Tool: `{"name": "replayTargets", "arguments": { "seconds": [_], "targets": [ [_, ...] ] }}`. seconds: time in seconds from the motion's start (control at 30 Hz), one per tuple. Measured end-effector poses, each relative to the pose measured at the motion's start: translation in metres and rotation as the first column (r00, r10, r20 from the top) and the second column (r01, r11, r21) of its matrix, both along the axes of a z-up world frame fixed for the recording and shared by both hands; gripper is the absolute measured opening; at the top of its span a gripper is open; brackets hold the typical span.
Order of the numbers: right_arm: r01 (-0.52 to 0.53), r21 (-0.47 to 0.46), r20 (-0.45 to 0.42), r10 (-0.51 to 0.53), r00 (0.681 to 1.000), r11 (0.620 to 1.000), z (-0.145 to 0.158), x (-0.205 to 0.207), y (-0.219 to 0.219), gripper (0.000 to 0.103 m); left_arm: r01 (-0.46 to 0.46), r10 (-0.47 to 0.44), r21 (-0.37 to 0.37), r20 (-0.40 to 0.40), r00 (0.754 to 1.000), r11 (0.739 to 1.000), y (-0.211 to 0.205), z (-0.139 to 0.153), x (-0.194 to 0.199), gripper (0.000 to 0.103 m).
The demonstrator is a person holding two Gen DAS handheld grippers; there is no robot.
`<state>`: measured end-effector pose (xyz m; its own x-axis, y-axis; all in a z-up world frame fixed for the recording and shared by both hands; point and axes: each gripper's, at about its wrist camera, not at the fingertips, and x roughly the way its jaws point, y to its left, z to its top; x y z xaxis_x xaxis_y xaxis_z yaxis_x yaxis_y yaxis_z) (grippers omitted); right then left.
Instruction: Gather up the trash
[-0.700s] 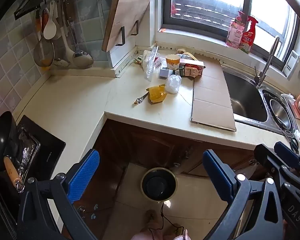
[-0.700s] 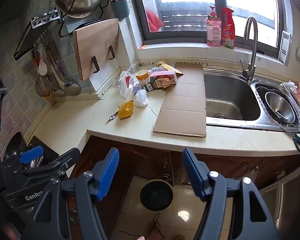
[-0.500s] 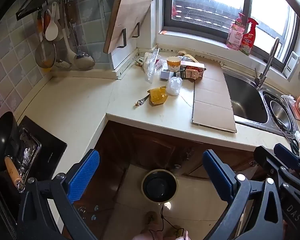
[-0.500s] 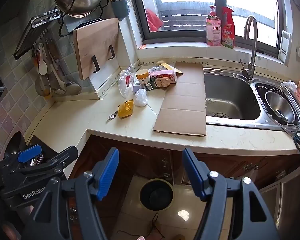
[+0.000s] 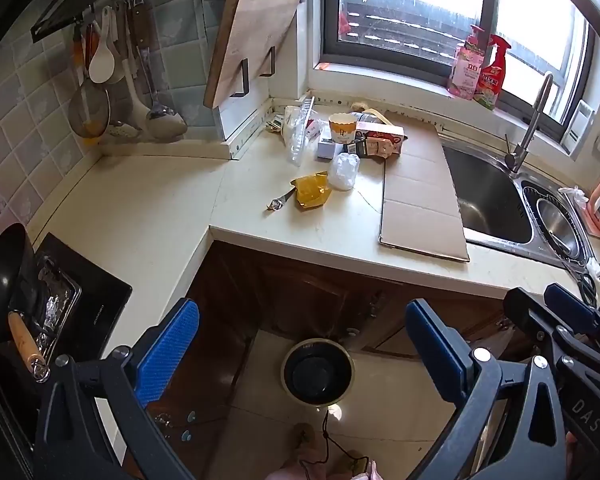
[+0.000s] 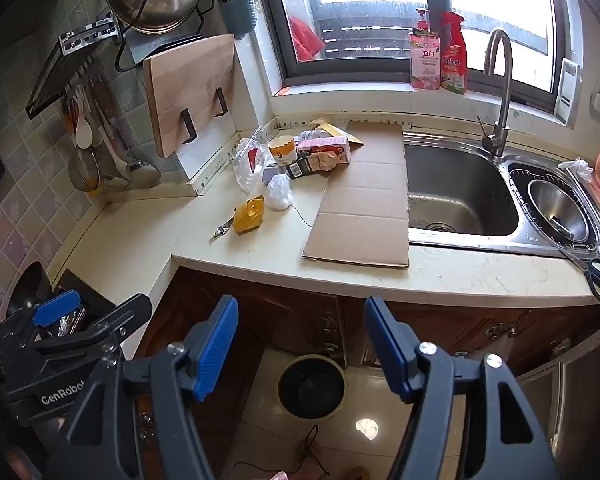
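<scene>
**Trash heaped at the back of the desk, both tools empty above the bin**

The trash lies in a loose cluster on the pale desk (image 5: 148, 208) near the window corner. A crumpled yellow wrapper (image 5: 311, 191) sits nearest the front edge, with a small foil scrap (image 5: 279, 202) just to its left and a balled white plastic bag (image 5: 343, 171) touching its right side. Behind them stand a paper cup (image 5: 343, 129), a clear plastic bag (image 5: 296, 132) and a pink carton (image 5: 380, 136) lying on its side, with a dark packet against it. A flattened cardboard sheet (image 5: 420, 196) lies flat beside the pile, its far long edge running along the sink (image 5: 488, 200).

On the floor, in front of the dark wooden cabinet, stands a round trash bin (image 5: 318, 372), open at the top.

The left tool (image 5: 300, 344) hangs over the floor with its blue pads wide apart, holding nothing. The right tool (image 6: 302, 340) is likewise spread apart and empty, framing the same bin (image 6: 312, 386). Scissors (image 6: 592, 272) rest on the desk to the right of the sink.
</scene>
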<state>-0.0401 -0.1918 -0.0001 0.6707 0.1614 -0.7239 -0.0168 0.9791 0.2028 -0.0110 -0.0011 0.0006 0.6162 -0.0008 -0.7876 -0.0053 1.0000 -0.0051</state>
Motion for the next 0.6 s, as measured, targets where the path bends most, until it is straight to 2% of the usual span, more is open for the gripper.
{"name": "replayTargets", "arguments": {
  "seconds": [0.6],
  "targets": [
    [0.0, 0.0, 0.002, 0.0, 1.0, 1.0, 0.0011, -0.0068, -0.0032, 0.066, -0.017, 0.017, -0.004, -0.014, 1.0, 1.0, 0.0028, 0.001, -0.0096, 0.102]
  ]
}}
